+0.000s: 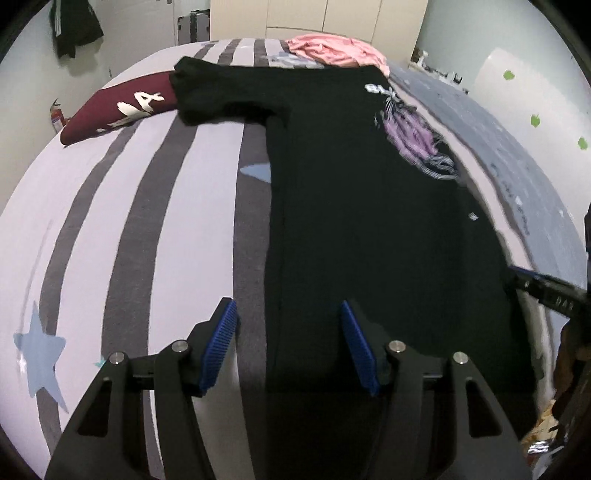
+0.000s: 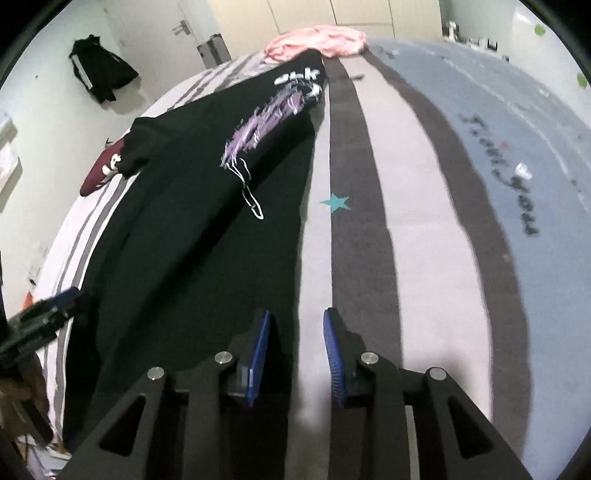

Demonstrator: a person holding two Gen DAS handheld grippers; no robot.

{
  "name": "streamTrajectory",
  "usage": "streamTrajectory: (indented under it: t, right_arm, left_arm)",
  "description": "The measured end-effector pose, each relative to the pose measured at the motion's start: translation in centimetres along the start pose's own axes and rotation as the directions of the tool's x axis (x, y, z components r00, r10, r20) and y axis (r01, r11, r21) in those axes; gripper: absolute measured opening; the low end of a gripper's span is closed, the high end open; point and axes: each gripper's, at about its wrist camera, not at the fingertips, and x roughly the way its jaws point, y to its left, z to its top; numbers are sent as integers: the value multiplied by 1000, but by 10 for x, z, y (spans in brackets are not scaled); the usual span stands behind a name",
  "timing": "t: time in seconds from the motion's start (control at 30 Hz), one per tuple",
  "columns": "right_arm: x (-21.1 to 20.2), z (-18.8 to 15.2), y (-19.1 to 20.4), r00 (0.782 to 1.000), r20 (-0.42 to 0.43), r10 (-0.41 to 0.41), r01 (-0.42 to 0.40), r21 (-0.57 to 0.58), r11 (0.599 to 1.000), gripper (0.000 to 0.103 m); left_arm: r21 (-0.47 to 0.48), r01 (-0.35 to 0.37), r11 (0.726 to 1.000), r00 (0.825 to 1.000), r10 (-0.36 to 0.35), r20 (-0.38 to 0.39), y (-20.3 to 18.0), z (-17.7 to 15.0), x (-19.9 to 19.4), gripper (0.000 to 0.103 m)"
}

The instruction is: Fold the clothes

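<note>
**Black shirt flat on striped bed, both grippers empty**

Left wall: a dark jacket [image 1: 75, 31] hangs there, a red fire extinguisher [image 1: 57, 114] standing below it. A silver suitcase [image 1: 192, 26] stands by pale cupboard doors [image 1: 317, 14] at the far end.

The bedsheet [image 1: 129, 206] runs in grey and pale lilac stripes with blue stars. At its far left lies a maroon garment [image 1: 118, 105] with white lettering. Just beside it, one sleeve touching, the black T-shirt [image 1: 362, 206] lies lengthwise, folded narrow, purple-and-white print near its right edge. A pink garment [image 1: 332, 50] is bunched at the shirt's far end.

Left gripper [image 1: 288, 343]: jaws apart, nothing between the pads; left edge of the shirt lies beneath the gap.

Right gripper [image 2: 295, 354]: jaws narrowly parted, nothing held; the shirt's right edge lies just under its left finger.

Far right: blue-grey bedding with dark script, white wall with green stickers [image 1: 535, 120].
</note>
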Motion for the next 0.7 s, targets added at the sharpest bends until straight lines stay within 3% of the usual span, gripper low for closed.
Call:
streamTrajectory:
  t: [0.03, 0.1, 0.17, 0.3, 0.43, 0.53, 0.63, 0.7]
  right_arm:
    - [4, 0, -2, 1000, -4, 11, -11, 7, 1000, 26]
    - [3, 0, -5, 999, -5, 39, -39, 10, 999, 3]
    - [-1, -1, -7, 998, -1, 61, -61, 7, 998, 3]
    - [-18, -3, -11, 998, 15, 66, -66, 4, 998, 2]
    - [-29, -6, -17, 998, 13, 69, -69, 16, 997, 2]
    - [-14, -12, -23, 998, -31, 61, -61, 21, 998, 2]
    - [-18, -8, -28, 998, -13, 65, -64, 36, 997, 3]
    - [-25, -2, -34, 999, 3, 50, -50, 54, 997, 6]
  left_arm:
    - [4, -4, 1000, 1000, 4, -6, 1, -1, 4, 49]
    - [-12, 14, 1000, 1000, -14, -1, 6, -1, 4, 22]
    - [-16, 8, 1000, 1000, -8, 11, 7, 0, 0, 10]
    - [-57, -15, 998, 999, 18, 47, 11, 0, -15, 0]
    - [-156, -55, 986, 998, 56, -1, 36, -10, -8, 0]
    - [-143, -54, 988, 999, 52, -13, 43, -11, -5, 0]
    - [-144, -51, 988, 998, 54, 18, 48, 1, -12, 1]
    - [-136, -53, 989, 998, 58, 32, 46, 18, -14, 13]
